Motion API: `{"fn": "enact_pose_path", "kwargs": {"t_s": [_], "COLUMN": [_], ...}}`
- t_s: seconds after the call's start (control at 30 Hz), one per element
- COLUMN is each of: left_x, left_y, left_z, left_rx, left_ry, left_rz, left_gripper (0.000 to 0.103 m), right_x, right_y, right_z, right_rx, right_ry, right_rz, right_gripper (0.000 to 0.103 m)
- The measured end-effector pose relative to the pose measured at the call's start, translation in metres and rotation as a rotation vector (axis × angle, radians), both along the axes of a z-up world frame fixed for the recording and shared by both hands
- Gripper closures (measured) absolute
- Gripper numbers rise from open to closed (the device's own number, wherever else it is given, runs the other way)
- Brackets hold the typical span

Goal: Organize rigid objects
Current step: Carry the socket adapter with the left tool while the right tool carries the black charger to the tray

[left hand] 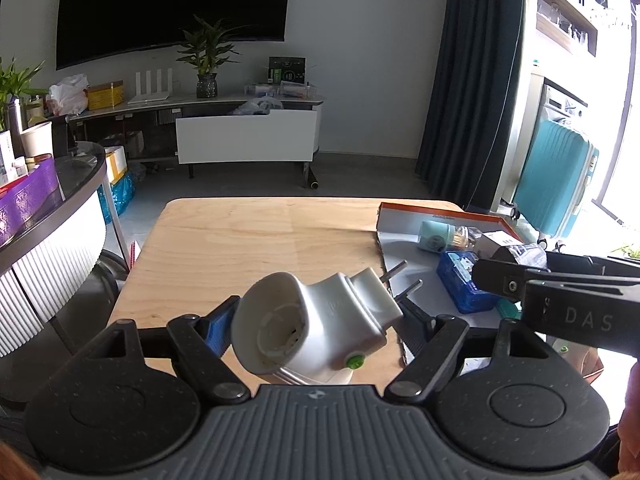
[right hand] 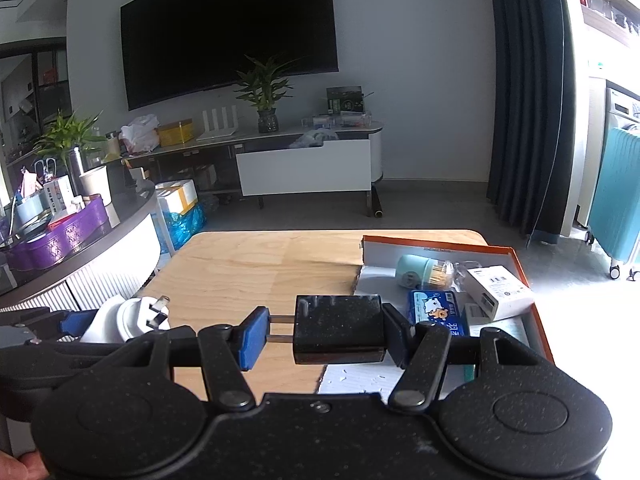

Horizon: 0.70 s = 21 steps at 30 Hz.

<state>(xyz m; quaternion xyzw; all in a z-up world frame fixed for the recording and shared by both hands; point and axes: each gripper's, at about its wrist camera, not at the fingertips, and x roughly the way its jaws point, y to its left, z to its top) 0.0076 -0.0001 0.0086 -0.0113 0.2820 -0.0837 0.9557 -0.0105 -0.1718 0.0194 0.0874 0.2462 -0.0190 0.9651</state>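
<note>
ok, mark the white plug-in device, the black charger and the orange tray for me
white plug-in device (left hand: 320,320), left wrist view, on its white body.
black charger (right hand: 338,328), right wrist view, on its front face.
orange tray (right hand: 534,308), right wrist view, on its right rim.

black speckled grippers — round pivot discs, ribbed grey base, blue pad, "das" lettering.

Glossy white plastic plug-in device (left hand: 320,320) with metal prongs; speckled matt black plastic charger block (right hand: 338,328); smooth pale wood-grain tabletop (left hand: 248,240).
</note>
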Motion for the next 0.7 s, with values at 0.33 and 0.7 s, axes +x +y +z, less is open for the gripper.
{"fn": "enact_pose_path", "kwargs": {"t_s": [0.33,0.7], "left_x": [-0.002,-0.005], "left_y": [-0.008,-0.016], "left_z": [0.0,0.0], "left_rx": [0.005,0.005], "left_ry": [-0.003,0.0], "left_rz": [-0.028,-0.055], "left_gripper": [0.021,0.021], "right_x": [-0.013,-0.02], "right_y": [-0.01,-0.021], "right_z": [0.002,0.004], "right_rx": [0.002,0.004], "right_ry": [-0.011,-0.017], "right_rz": [-0.023,-0.053], "right_gripper": [0.031,0.031]}}
